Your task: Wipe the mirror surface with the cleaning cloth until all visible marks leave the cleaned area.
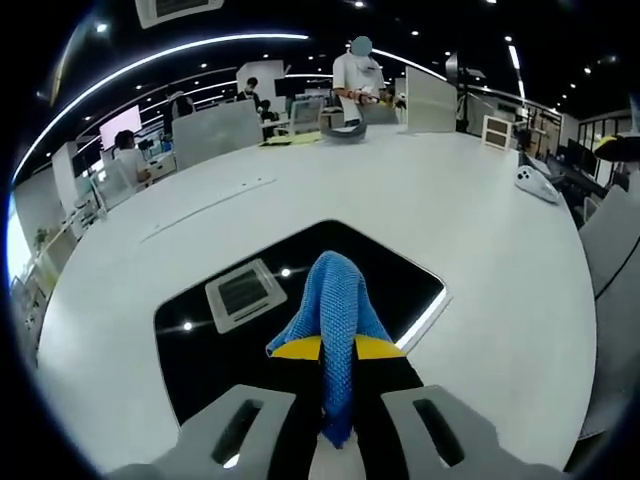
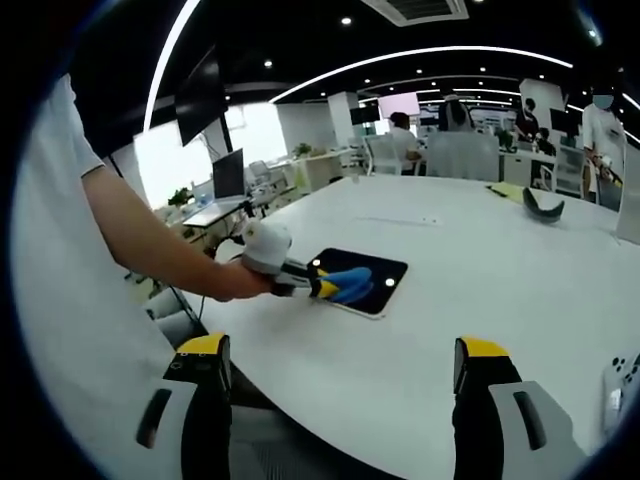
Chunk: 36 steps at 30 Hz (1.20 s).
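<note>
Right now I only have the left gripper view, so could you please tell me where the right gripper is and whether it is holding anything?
Observer: The right gripper is held well back from the mirror, over the near part of the white table, with its jaws wide apart and nothing between them.
Operator: Thank you. How does my left gripper sit relative to the mirror?
Observer: The left gripper reaches in from the mirror's edge nearest the person, with the blue cloth lying on the glass.
Operator: Is anything else close by?
Observer: A white device lies at the far right of the right gripper view.
</note>
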Each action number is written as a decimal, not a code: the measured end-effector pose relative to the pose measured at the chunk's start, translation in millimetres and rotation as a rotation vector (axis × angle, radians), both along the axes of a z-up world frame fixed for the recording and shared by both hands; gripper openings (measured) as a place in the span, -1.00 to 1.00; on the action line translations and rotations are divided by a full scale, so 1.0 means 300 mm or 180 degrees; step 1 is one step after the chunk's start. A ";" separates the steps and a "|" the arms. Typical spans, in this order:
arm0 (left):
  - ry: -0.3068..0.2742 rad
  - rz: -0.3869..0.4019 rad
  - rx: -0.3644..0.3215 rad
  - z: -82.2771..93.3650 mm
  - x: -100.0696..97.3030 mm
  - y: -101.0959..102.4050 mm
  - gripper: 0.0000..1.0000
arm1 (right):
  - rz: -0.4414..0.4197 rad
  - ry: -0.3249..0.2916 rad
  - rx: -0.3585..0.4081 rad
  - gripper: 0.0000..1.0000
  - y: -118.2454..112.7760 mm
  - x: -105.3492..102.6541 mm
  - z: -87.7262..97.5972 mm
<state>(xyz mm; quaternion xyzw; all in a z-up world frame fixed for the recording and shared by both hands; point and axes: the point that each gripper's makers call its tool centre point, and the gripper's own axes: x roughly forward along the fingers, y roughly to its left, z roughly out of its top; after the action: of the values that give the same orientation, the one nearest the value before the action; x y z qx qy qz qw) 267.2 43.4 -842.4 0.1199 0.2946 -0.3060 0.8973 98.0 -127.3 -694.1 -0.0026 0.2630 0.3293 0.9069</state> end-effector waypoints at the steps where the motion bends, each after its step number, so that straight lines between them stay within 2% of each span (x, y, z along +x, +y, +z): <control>1: 0.0001 -0.0003 0.0002 0.000 0.000 0.000 -0.86 | -0.0010 -0.0003 0.0008 0.84 -0.001 -0.001 0.001; 23: 0.0018 0.0058 0.0019 0.001 -0.069 0.024 -0.86 | 0.0028 -0.0044 -0.0009 0.84 0.004 -0.036 -0.001; 36: 0.0017 0.0058 0.0060 -0.002 -0.088 0.034 -0.85 | 0.0061 -0.0105 -0.0030 0.83 0.000 -0.027 0.017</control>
<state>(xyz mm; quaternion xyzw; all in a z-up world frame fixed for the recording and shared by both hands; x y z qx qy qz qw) 240.8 53.7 -843.0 0.1248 0.3010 -0.2953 0.8981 89.8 -127.4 -689.0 -0.0148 0.2494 0.3367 0.9079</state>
